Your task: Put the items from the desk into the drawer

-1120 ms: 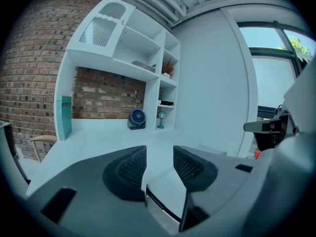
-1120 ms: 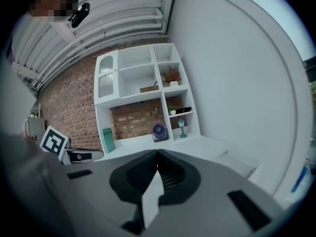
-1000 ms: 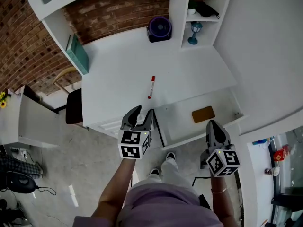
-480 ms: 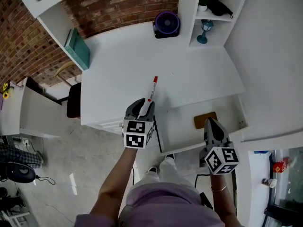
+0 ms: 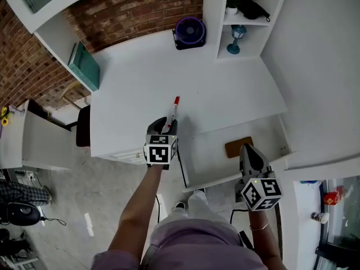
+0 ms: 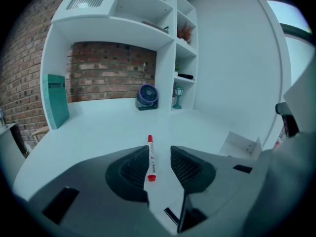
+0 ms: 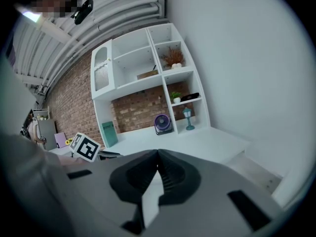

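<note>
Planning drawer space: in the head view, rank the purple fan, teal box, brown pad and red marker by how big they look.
Teal box and purple fan: about alike, so unranked.
Brown pad.
Red marker, long but thinnest.

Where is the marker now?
The red marker lies on the white desk in the head view, left of the open drawer, its near end between the open jaws of the left tool.

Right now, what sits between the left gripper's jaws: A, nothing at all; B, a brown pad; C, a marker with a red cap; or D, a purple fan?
C: the left gripper view shows the marker lying on the desk between the parted jaws of the left gripper.
</note>
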A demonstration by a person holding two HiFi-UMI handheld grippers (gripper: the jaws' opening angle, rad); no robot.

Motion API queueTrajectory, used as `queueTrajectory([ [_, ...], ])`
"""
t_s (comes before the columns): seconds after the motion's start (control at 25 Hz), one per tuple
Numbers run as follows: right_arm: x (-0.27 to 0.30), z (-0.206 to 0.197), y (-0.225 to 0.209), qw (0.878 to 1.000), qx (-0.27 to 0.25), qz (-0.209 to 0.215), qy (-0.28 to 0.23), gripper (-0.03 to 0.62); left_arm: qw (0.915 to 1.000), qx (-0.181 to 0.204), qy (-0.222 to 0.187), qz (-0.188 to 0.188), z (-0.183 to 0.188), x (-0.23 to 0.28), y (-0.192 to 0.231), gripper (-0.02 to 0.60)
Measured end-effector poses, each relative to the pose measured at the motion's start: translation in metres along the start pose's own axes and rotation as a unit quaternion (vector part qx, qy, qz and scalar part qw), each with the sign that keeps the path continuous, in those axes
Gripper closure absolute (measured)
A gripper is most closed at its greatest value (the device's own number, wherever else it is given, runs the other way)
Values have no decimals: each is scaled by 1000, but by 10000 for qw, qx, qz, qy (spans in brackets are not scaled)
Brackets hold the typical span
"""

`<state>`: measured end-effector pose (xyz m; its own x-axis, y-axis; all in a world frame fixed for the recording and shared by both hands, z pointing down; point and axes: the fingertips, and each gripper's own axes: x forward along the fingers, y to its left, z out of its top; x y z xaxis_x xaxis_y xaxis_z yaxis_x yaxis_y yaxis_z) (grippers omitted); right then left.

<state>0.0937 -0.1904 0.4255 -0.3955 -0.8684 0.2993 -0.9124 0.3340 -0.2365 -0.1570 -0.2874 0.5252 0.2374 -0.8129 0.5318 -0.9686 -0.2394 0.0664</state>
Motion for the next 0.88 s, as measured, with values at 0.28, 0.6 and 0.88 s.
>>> queueTrajectory([
  [0.28, -1, 0, -13, 9999, 9, -123, 53, 591, 9993, 146, 339, 86, -9, 32, 5, 443],
  [0.6, -3, -1, -22, 9997, 62, -205, 78, 590, 9971, 222, 706, 157, -17, 58, 13, 443],
  [0.88, -1, -3, -26, 9996, 102, -231, 116, 591, 9949, 276, 953, 178, -20, 74, 14, 445],
])
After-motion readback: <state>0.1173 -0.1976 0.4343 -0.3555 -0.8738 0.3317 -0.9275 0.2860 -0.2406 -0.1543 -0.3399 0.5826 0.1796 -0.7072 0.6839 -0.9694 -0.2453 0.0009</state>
